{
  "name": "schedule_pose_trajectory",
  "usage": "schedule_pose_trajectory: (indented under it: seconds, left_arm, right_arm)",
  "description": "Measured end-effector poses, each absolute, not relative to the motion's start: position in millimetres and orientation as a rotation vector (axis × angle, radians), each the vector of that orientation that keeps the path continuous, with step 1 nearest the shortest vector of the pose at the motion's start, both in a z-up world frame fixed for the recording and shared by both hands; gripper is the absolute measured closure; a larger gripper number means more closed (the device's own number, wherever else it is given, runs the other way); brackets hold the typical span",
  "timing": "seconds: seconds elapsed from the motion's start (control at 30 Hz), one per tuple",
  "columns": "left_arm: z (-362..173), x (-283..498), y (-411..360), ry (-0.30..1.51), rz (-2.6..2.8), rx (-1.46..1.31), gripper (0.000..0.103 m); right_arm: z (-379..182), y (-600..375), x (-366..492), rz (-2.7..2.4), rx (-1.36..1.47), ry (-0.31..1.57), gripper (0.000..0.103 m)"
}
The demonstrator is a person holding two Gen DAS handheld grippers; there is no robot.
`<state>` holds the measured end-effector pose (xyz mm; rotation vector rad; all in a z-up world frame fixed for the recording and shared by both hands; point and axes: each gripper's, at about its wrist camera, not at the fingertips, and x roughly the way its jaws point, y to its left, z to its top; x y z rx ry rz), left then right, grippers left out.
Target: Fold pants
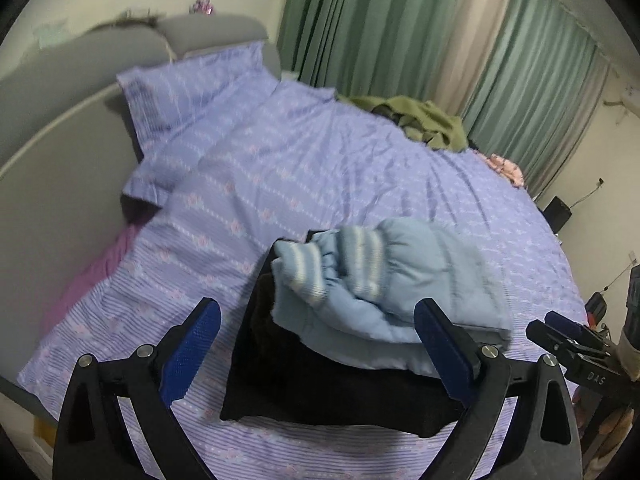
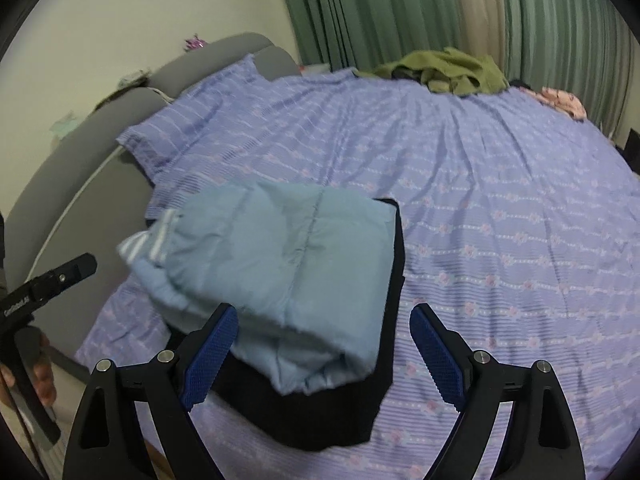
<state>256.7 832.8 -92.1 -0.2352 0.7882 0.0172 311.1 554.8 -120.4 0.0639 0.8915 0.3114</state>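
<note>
Bedroom setting: a bed [image 2: 500, 216] with a lilac patterned sheet fills both views, backed by a grey headboard [image 2: 60, 168] at the upper left and green curtains [image 2: 380, 4] along the top.

Left to right, in the left wrist view:
- Pillow [image 1: 192, 92], upper left, against the headboard.
- Left gripper [image 1: 316, 344], bottom centre. Fingers spread wide and released; nothing lies between the pads. It hovers just before the stack.
- Black garment [image 1: 320, 384], folded flat on the sheet, lower centre.
- Light blue pants [image 1: 400, 280], folded and resting on top of the black garment. The striped waistband faces the left of the frame.
- Olive clothing [image 1: 424, 120], loose, upper right, well apart from the stack.
- Pink cloth [image 1: 506, 168], small, at the far bed edge.
- Right gripper [image 2: 324, 348], seen at the right edge here and bottom centre in its own view. Fingers spread, released, clear of the fabric.

Assessment: the pants lie compact and squared on the stack, and neither gripper has hold of them, so the fold appears complete. Stacking on the black garment likely keeps finished items together, away from the unsorted clothing at the far side.
</note>
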Motion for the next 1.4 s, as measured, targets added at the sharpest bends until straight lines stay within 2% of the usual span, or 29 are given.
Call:
schedule_pose_trajectory:
  seconds: [0.13,0.23,0.57,0.97,1.4]
  left_arm:
    - [-61.9,227.5,802.3,0.715,0.027,-0.172,0.002]
    - [-41.4,208.7,778.5,0.674,0.032,-0.127,0.0]
    - [5.9,146.2,674.2,0.603,0.001,-0.025,0.0]
    - [18.4,76.5,548.6,0.567,-0.126,-0.013,0.0]
    - [12.6,20.1,457.6,0.593,-0.128,0.017,0.0]
  right_arm:
    - [-94.7,538.0,284.7,0.29,0.051,0.841,0.014]
    - [-73.9,519.5,264.7,0.248,0.046,0.807,0.01]
    - [-14.0,432.3,180.2,0.186,0.095,0.686,0.005]
    - [26.5,314.3,84.0,0.105,0.101,0.625,0.005]
    - [25.3,238.5,22.5,0.13,0.111,0.625,0.005]
